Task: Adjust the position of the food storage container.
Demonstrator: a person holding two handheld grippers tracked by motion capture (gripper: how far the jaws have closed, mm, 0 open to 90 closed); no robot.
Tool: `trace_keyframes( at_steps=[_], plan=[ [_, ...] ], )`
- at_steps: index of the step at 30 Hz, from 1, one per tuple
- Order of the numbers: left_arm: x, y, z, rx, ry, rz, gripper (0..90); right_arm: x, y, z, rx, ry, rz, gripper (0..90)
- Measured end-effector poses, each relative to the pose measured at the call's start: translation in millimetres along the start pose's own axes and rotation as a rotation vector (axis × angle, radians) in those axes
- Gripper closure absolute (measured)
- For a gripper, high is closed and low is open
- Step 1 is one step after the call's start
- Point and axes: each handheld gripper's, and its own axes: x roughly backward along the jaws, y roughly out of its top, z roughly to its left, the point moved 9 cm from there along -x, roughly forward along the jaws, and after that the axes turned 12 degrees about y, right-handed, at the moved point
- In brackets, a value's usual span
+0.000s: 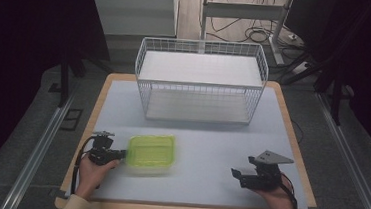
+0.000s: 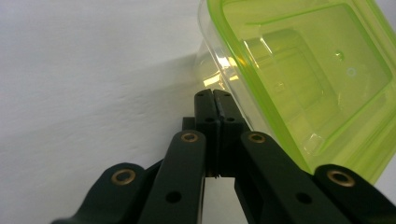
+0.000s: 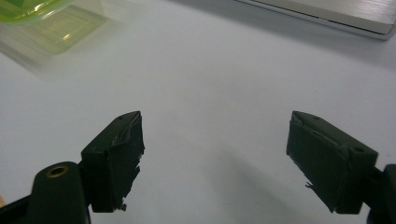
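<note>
A clear container with a lime-green lid [image 1: 151, 152] is at the front left of the table, and looks blurred and slightly tilted. My left gripper [image 1: 122, 153] is at its left edge. In the left gripper view the jaws [image 2: 214, 95] are pressed together on a thin lip at the corner of the container [image 2: 303, 70]. My right gripper [image 1: 238, 176] is held at the front right, open, with nothing between its fingers [image 3: 116, 154]. In the right gripper view the container [image 3: 32, 14] is far off at the upper left.
A white wire basket [image 1: 203, 48] stands at the back middle of the table, with a flat white shelf inside it. The table has a grey top [image 1: 210, 141] with a wooden border. Cables and table legs lie on the floor beyond.
</note>
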Motion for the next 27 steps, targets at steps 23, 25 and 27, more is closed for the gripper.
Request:
trace_keyframes(
  at_steps=[23, 25, 27],
  plan=[
    [-33.3, 21.3, -68.9, -0.105, -0.048, 0.027, 90.0, 0.0, 5.1, 6.9, 0.002, 0.026, -0.021, 19.4],
    [-36.6, 22.3, -76.3, -0.114, -0.054, 0.032, 90.0, -0.1, 4.9, 7.2, 0.002, 0.027, -0.021, 19.4],
    [-39.8, 23.3, -83.2, -0.118, -0.062, 0.033, 90.0, -0.3, 4.6, 7.3, 0.004, 0.027, -0.018, 19.4]
  ],
)
